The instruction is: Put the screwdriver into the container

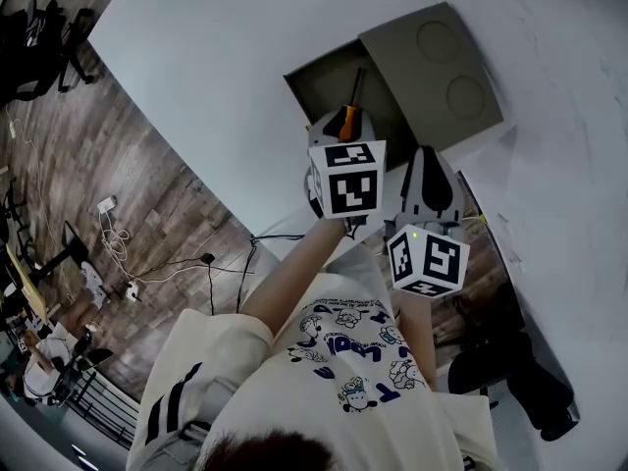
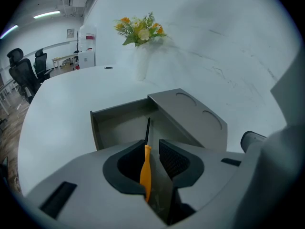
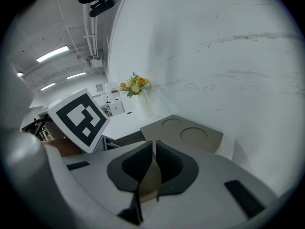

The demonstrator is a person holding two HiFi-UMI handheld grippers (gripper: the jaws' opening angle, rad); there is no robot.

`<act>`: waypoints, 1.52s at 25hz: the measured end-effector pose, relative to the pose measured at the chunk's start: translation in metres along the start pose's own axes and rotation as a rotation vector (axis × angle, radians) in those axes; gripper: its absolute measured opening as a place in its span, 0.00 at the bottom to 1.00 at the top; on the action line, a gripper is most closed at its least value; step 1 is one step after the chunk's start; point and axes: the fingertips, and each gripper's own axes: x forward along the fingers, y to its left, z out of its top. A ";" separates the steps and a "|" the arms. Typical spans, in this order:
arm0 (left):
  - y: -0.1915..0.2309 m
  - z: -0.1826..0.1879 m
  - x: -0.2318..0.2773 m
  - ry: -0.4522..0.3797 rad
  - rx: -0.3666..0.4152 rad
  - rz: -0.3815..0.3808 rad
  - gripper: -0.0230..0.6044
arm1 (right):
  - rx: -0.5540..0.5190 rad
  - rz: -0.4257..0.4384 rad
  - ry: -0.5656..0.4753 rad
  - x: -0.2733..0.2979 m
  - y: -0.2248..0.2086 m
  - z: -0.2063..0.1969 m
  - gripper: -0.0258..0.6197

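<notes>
Orange-handled screwdriver [image 2: 145, 173] between jaws of left tool [image 2: 152, 146], above container [image 2: 116, 123]

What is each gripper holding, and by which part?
Left gripper holds the screwdriver by its orange handle, shaft pointing toward the container. Right gripper: jaws together, empty.
</notes>
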 end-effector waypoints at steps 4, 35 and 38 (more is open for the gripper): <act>0.001 0.002 -0.004 -0.017 0.018 -0.011 0.19 | -0.004 0.003 -0.008 0.000 0.004 0.003 0.10; 0.025 0.064 -0.128 -0.298 0.178 -0.151 0.08 | -0.070 -0.019 -0.172 -0.021 0.080 0.074 0.10; 0.026 0.069 -0.139 -0.325 0.208 -0.159 0.07 | -0.075 -0.027 -0.183 -0.023 0.085 0.079 0.10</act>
